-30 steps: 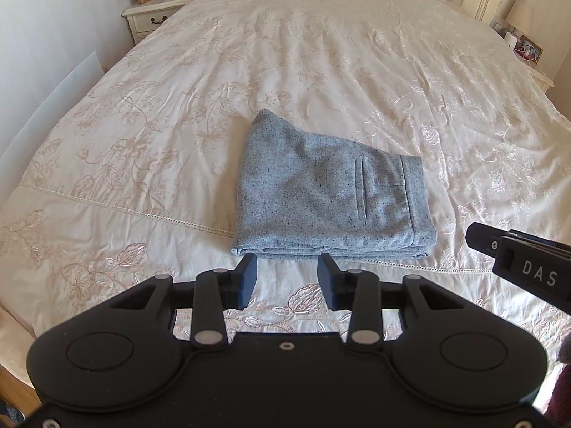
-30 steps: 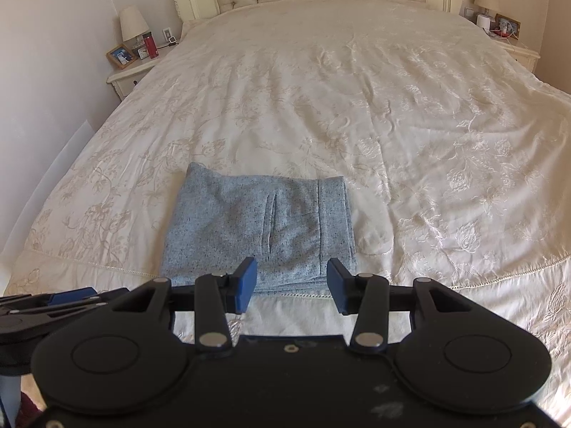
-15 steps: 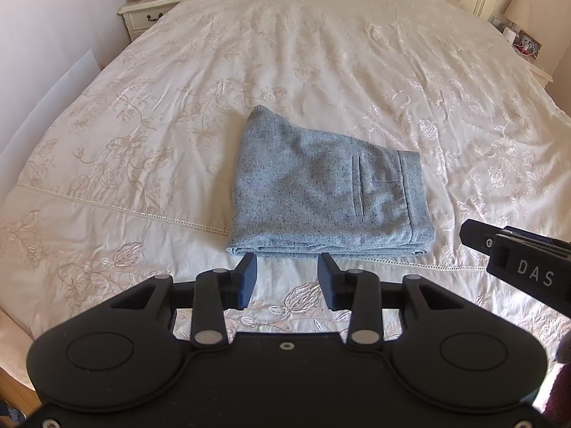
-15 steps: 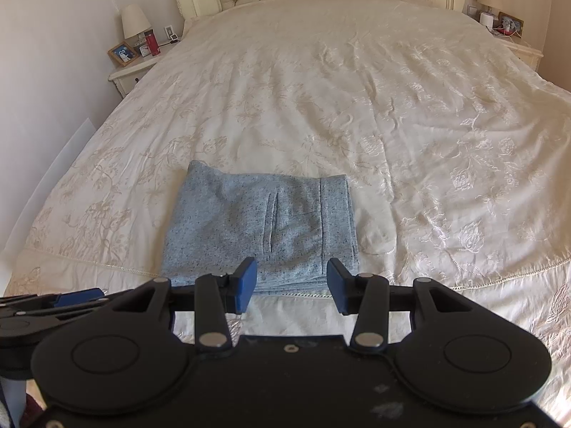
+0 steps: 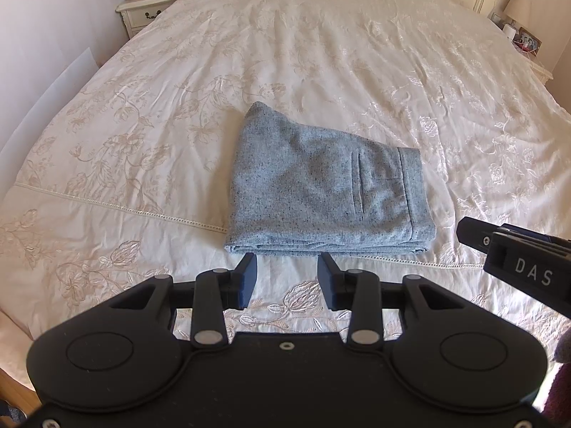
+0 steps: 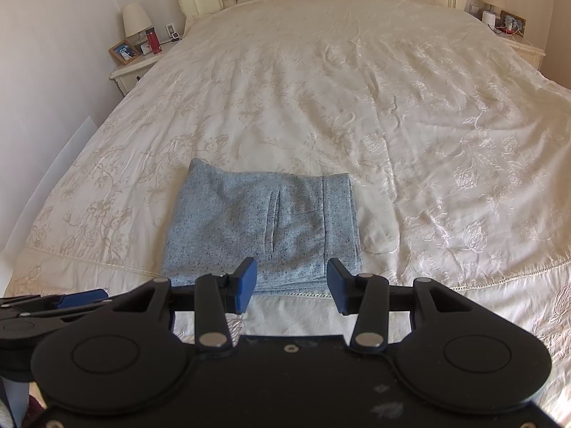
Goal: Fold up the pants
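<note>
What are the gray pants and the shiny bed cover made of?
The pants look like soft wool or fleece: matte, fuzzy, flecked with dark specks. The bed cover looks like satiny cloth, maybe cotton or silk: it shines, with stitched flowers.

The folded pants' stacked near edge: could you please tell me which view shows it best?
The left wrist view: the folded pants lie wholly clear of the left gripper, layers visible along the near edge. In the right wrist view, the right gripper's fingers hide part of that edge.

Pants (image 5: 321, 192) flecked grey woolly cloth, matt; bedspread (image 5: 321, 53) embroidered cream fabric, satiny sheen.
</note>
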A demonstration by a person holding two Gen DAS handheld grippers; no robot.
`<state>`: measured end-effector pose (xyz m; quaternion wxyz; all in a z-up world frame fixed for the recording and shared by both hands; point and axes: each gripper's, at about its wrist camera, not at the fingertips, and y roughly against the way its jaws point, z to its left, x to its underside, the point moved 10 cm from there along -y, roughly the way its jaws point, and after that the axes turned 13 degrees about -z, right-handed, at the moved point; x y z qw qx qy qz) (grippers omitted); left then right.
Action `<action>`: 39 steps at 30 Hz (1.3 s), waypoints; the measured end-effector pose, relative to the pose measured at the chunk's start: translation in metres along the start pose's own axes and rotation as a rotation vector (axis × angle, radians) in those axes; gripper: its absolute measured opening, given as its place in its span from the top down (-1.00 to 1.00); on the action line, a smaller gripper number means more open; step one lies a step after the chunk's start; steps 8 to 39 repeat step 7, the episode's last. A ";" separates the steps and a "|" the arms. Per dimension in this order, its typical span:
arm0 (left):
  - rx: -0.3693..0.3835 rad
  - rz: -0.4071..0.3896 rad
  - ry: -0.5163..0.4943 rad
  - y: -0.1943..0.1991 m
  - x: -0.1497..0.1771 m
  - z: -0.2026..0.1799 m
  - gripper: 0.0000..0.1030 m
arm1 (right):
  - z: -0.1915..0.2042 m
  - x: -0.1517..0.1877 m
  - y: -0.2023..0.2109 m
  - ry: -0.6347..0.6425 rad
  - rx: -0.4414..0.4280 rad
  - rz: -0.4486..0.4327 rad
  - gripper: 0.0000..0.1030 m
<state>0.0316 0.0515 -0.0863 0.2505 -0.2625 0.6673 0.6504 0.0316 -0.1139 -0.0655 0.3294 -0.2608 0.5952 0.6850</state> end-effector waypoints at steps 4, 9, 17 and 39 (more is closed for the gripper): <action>-0.007 -0.016 -0.009 0.000 -0.002 0.000 0.08 | 0.001 0.001 -0.002 0.001 -0.005 0.001 0.10; -0.020 -0.029 -0.024 0.000 -0.004 0.000 0.09 | 0.000 0.001 -0.002 0.002 -0.007 0.002 0.10; -0.020 -0.029 -0.024 0.000 -0.004 0.000 0.09 | 0.000 0.001 -0.002 0.002 -0.007 0.002 0.10; -0.020 -0.029 -0.024 0.000 -0.004 0.000 0.09 | 0.000 0.001 -0.002 0.002 -0.007 0.002 0.10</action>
